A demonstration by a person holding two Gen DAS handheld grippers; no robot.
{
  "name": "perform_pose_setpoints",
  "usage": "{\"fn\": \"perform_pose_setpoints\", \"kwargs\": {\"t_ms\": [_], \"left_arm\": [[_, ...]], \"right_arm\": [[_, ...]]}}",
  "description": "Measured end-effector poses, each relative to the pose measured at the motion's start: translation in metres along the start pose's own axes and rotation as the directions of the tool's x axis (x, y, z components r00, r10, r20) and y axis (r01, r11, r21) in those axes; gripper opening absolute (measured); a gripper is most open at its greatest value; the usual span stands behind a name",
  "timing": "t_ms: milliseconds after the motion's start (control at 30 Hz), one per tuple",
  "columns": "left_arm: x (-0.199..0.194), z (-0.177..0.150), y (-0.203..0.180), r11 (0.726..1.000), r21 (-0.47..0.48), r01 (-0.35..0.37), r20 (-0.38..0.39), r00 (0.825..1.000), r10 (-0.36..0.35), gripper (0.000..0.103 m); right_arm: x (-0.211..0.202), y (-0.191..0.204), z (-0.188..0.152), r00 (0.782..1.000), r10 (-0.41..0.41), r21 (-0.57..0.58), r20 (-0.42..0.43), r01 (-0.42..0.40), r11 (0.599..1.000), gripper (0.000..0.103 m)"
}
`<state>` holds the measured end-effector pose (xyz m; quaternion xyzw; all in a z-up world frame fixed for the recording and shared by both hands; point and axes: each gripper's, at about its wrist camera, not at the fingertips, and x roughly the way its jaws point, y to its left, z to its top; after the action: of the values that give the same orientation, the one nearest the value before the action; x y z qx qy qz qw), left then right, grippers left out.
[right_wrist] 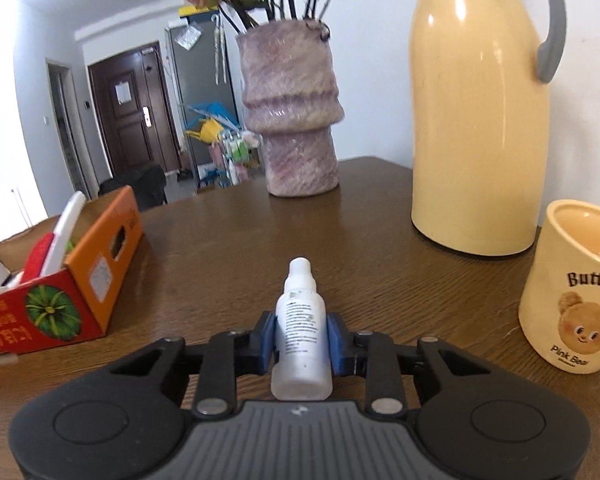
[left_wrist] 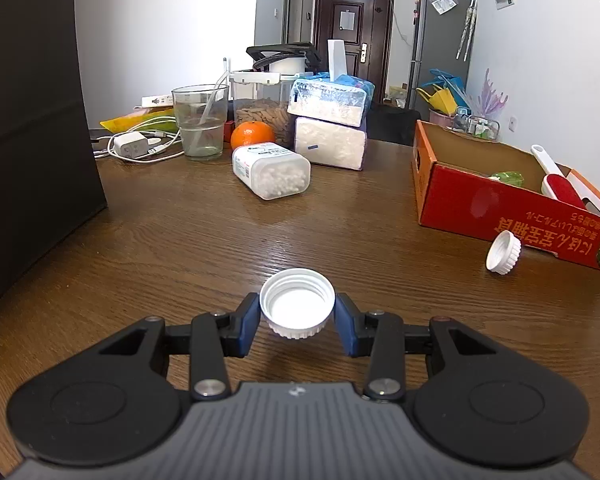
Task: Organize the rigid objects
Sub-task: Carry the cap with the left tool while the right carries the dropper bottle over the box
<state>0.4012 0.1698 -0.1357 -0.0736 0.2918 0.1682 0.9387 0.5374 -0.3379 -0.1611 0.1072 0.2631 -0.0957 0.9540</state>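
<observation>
1. Left of the red box (left_wrist: 480, 204), your left gripper (left_wrist: 296, 312) grips a white cap (left_wrist: 297, 303).
2. Right of it, your right gripper (right_wrist: 300, 340) clamps the dropper bottle (right_wrist: 301, 328).
3. Next, probably carry both into it.

Both grippers, left gripper (left_wrist: 297, 312) and right gripper (right_wrist: 302, 338): black linkage arms, blue pads, silver pivot screws, ribbed grey body (small logo, probably embossed).

Vase (right_wrist: 291, 120), thermos (right_wrist: 480, 112), mug (right_wrist: 572, 288), orange (left_wrist: 252, 134).
</observation>
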Motion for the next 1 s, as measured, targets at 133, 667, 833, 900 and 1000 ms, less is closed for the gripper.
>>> {"fn": "perform_pose_setpoints", "kwargs": {"t_ms": [133,667,833,900,1000], "left_arm": [[-0.005,-0.002,-0.008,1.0,0.01,0.019,0.001,1.0,-0.019,0.041],[-0.024,-0.007,-0.058,0.991,0.027,0.134,-0.002,0.991,-0.134,0.041],[-0.035,0.0,-0.072,0.985,0.026,0.168,0.002,0.986,-0.168,0.041],[-0.043,0.006,-0.079,0.982,0.032,0.186,0.017,0.982,-0.186,0.041],[-0.053,0.016,-0.09,0.978,0.046,0.204,0.042,0.978,-0.206,0.041]], "right_arm": [[-0.023,0.008,-0.003,0.998,0.058,-0.002,0.036,-0.058,0.998,0.027],[-0.101,0.066,-0.024,0.948,0.303,-0.06,0.101,-0.298,0.953,0.027],[-0.117,0.082,-0.023,0.925,0.366,-0.066,0.098,-0.361,0.93,0.027],[-0.124,0.091,-0.02,0.916,0.389,-0.081,0.098,-0.383,0.92,0.027],[-0.132,0.101,-0.016,0.903,0.416,-0.092,0.106,-0.407,0.909,0.027]]}}
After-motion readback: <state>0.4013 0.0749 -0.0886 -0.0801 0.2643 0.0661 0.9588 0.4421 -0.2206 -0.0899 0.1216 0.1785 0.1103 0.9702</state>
